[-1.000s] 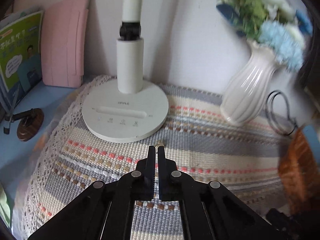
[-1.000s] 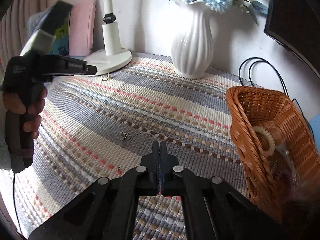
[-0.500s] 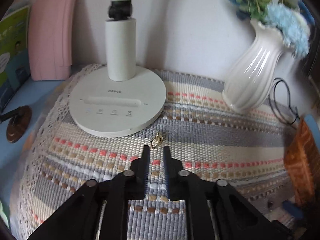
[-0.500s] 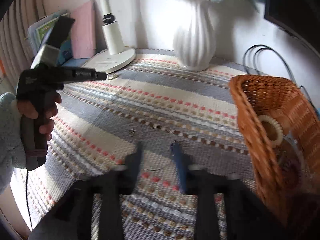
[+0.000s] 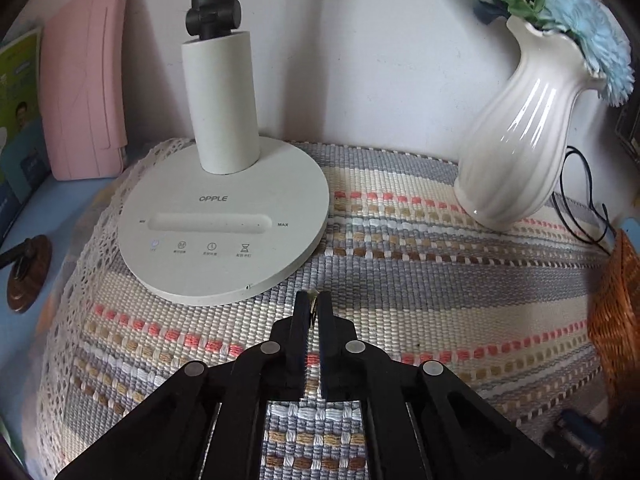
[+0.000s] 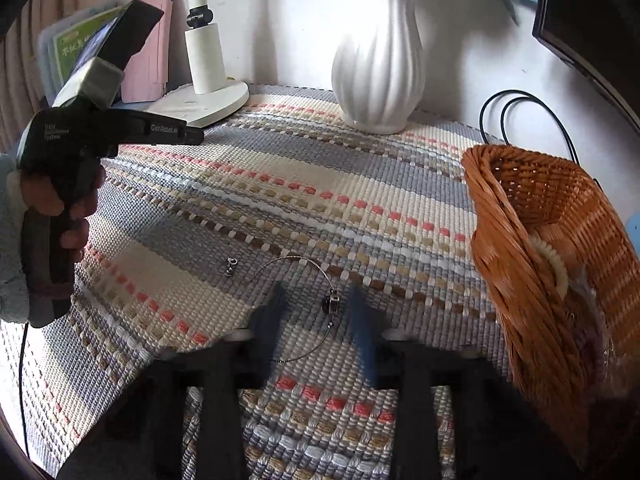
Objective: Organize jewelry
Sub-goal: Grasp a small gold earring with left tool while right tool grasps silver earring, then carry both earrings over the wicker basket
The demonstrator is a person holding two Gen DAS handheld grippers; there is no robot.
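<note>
In the left wrist view my left gripper [image 5: 314, 303] is nearly closed around a small gold earring [image 5: 315, 306] on the striped mat, just in front of the lamp base [image 5: 224, 220]. In the right wrist view my right gripper [image 6: 316, 312] is open, blurred by motion, with its fingers either side of a thin silver necklace [image 6: 308, 264] and its dark pendant [image 6: 331, 304]. The necklace clasp [image 6: 229, 265] lies to the left. The wicker basket [image 6: 532, 248] at the right holds a cream bead bracelet [image 6: 554, 264]. The left gripper also shows in the right wrist view [image 6: 196, 136], by the lamp.
A white ribbed vase [image 6: 378, 68] with blue flowers stands at the back; it also shows in the left wrist view [image 5: 516, 160]. A pink folder [image 5: 84, 96] and books lean at the back left. Black cables [image 6: 516, 120] run behind the basket. A dark monitor [image 6: 592, 20] hangs at the right.
My left gripper opened, moved forward over the earring and closed around it. My right gripper opened wide and moved forward over the necklace pendant.
</note>
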